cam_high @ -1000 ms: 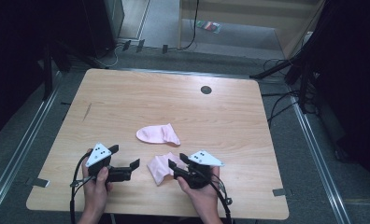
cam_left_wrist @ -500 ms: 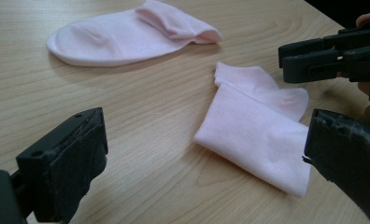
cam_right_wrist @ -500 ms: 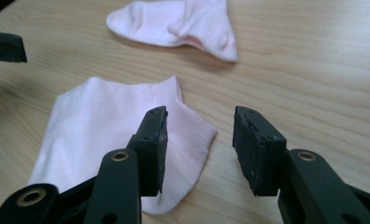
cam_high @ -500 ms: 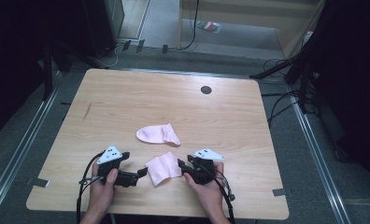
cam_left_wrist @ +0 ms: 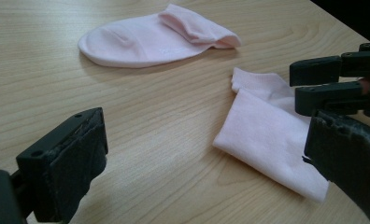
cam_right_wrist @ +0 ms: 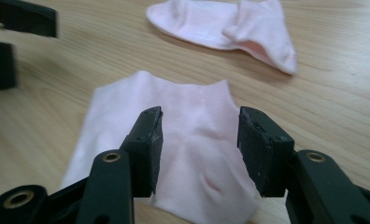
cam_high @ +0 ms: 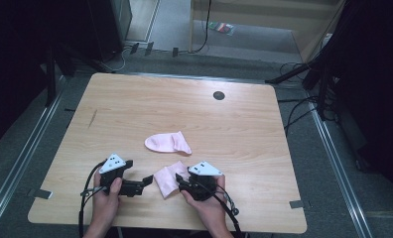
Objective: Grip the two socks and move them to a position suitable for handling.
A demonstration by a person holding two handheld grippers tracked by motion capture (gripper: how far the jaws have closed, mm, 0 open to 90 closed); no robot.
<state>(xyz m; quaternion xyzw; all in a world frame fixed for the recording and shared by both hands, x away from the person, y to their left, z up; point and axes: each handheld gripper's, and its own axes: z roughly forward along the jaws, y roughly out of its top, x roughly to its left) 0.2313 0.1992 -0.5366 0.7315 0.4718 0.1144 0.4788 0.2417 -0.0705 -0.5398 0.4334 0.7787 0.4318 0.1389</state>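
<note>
Folded pink sock (cam_high: 167, 179) lies flat near the desk's (cam_high: 244, 134) front edge, long axis slanting from front toward the far-left. Second pink sock (cam_high: 167, 143) rests mid-desk, toe toward the left edge. Right gripper (cam_right_wrist: 199, 140): jaws part-open, just been opening, straddling the folded sock, pads not pressing. Left gripper (cam_high: 146, 181): jaws wide apart, empty, just beside it. Pale wood top; dark room, cables on grey floor.

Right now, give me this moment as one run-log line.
near sock: folded, flat on table | right gripper: jaws just opened further, astride near sock, no grip | left gripper: open beside it | far sock: untouched
</note>
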